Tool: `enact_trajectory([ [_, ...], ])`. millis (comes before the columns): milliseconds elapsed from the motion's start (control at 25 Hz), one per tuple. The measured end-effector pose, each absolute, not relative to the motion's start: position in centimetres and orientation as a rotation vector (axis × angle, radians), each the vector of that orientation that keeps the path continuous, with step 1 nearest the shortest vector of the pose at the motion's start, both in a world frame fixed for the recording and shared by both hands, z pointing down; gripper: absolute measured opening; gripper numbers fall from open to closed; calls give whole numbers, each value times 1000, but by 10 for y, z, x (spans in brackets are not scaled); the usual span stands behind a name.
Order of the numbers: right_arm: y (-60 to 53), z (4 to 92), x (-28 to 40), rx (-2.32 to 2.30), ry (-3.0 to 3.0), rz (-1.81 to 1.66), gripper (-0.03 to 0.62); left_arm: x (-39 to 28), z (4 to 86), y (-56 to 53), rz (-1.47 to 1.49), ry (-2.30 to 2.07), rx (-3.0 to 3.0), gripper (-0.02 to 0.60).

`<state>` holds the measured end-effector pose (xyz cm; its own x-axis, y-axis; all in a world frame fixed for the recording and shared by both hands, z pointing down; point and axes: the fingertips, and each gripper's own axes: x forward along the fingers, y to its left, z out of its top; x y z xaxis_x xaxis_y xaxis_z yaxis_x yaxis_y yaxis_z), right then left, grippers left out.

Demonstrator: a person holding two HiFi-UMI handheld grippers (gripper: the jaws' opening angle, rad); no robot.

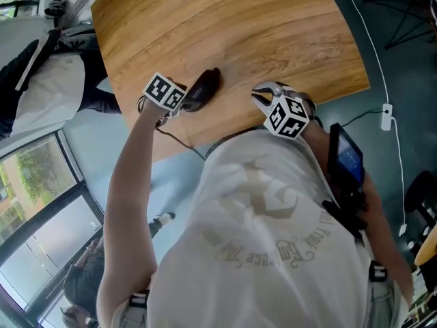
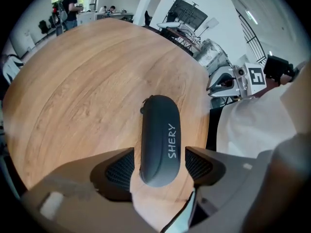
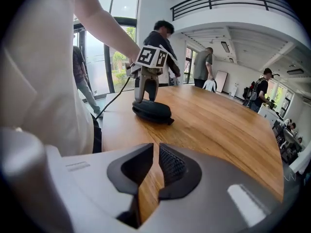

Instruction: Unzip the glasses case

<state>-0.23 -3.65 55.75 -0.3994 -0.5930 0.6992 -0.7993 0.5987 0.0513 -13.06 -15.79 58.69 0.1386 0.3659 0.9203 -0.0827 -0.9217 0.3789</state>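
The glasses case (image 2: 159, 130), dark and marked SHERY in white, lies flat on the wooden table (image 2: 82, 91). Its near end sits between the 2 jaws of the left gripper (image 2: 159, 154). The jaws stand apart, with a strip of wood showing on each side. The right gripper (image 2: 218, 81) appears at upper right, well apart from the case.

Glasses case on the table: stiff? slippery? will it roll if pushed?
The glasses case looks like a rounded moulded shell, so it is probably stiff under a squeeze. Its smooth curved sides could slip from the left gripper, whose jaws straddle it. Lying flat on the smooth wooden table, it likely slides rather than rolls.
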Motion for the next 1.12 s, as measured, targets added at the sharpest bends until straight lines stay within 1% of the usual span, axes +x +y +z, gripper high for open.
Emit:
enact_trajectory([
  [240,-43,555,-1,1005,-2184,325,43,-126,568,-160,1771,121,2183,337],
  [400,-44,553,-1,938,-2211,296,40,-126,548,-158,1582,-77,2282,311],
  [600,-42,550,-5,833,-2254,248,37,-126,526,-128,1310,-278,2396,248],
  [640,-43,549,-3,813,-2267,244,35,-123,522,-122,1261,-321,2421,228],
  [720,-49,546,1,795,-2292,244,34,-115,512,-115,1170,-397,2494,167],
  [760,-52,543,2,793,-2304,244,32,-112,506,-111,1125,-434,2535,150],
  [1000,-60,522,-15,802,-2386,285,29,-121,477,-87,862,-654,2639,106],
  [1120,-61,514,-24,799,-2417,332,29,-133,467,-79,700,-741,2644,56],
])
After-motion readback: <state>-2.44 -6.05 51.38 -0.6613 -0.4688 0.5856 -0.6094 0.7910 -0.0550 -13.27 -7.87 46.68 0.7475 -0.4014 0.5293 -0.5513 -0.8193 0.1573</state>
